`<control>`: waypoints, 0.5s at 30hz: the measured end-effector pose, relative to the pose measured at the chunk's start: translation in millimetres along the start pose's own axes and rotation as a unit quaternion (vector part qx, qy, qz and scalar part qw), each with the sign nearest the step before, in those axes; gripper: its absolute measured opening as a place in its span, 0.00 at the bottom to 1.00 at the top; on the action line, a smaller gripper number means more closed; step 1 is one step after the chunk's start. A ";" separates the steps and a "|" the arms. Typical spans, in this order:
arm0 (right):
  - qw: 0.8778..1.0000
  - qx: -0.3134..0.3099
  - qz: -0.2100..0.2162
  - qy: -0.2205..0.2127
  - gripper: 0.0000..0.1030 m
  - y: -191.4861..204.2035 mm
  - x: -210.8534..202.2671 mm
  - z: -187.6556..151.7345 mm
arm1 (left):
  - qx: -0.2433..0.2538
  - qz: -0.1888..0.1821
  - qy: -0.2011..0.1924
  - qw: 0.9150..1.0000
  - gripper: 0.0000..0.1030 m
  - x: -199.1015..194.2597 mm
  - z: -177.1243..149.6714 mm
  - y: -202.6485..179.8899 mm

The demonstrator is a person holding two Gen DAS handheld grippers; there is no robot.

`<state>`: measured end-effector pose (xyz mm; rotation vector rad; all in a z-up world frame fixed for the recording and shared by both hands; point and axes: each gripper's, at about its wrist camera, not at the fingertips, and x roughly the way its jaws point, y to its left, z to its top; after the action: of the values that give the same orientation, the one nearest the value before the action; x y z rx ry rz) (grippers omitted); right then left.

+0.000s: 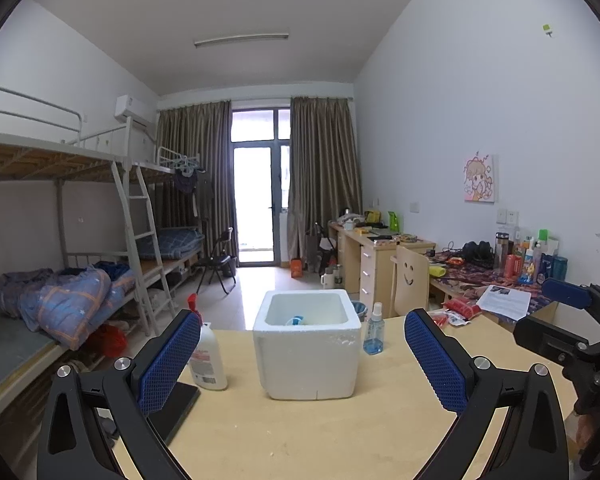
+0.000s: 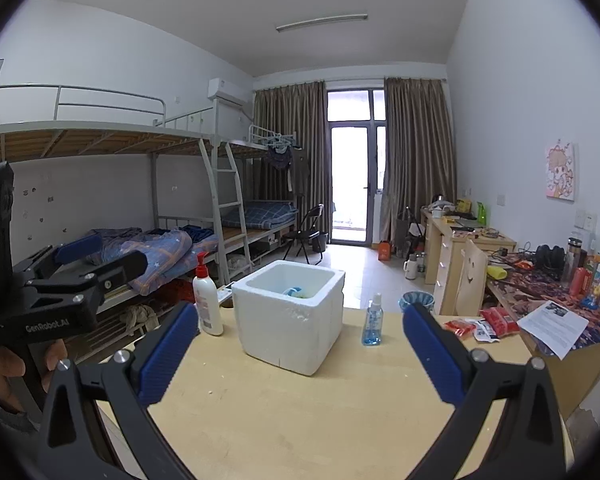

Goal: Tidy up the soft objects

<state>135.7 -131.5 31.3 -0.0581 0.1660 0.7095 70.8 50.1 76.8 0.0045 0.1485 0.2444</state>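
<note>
Both grippers were spread wide and carried nothing. The left gripper (image 1: 302, 356) hovered over the wooden table (image 1: 340, 432), its 2 blue pads either side of the white foam box (image 1: 307, 346) in its own view, well back from it. The right gripper (image 2: 300, 354) hung at about the same height, also aimed at the foam box (image 2: 292, 316), jaws released.

The task's soft thing: a blue-and-white object (image 1: 297, 321) lay at the bottom of the box, mostly hidden by the near wall; the right view showed a bit more of it (image 2: 293, 291), plus something greenish beside it. I couldn't tell what the items were or how many. No other soft item showed on the table, so the job looked close to done or paused.

Risks from here, as I judged them:
- The box looked light and sat loose on the table, so a finger catching its chipped rim could shove or tip it.
- A white pump bottle (image 1: 207, 360) stood just left of the box and a small blue spray bottle (image 1: 374, 330) just right; both were tall and narrow, so a wide-open jaw swinging in could knock 1 over.
- The 2 grippers were close side by side and could clash if both reached for the box.
</note>
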 end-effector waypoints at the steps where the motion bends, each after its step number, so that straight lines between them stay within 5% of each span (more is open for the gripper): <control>1: 1.000 0.001 0.001 -0.003 1.00 1.4 -4.5 -3.5 | -0.002 0.000 0.001 1.000 0.99 -1.9 -2.8 0.3; 15: 1.000 0.017 0.003 -0.009 1.00 15.0 -19.8 -53.0 | -0.023 0.000 0.005 1.000 0.99 -26.5 -61.2 3.1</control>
<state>104.2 -138.7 -17.5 -0.0188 0.1615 0.7135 35.7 46.0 20.2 -0.0428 0.1533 0.2470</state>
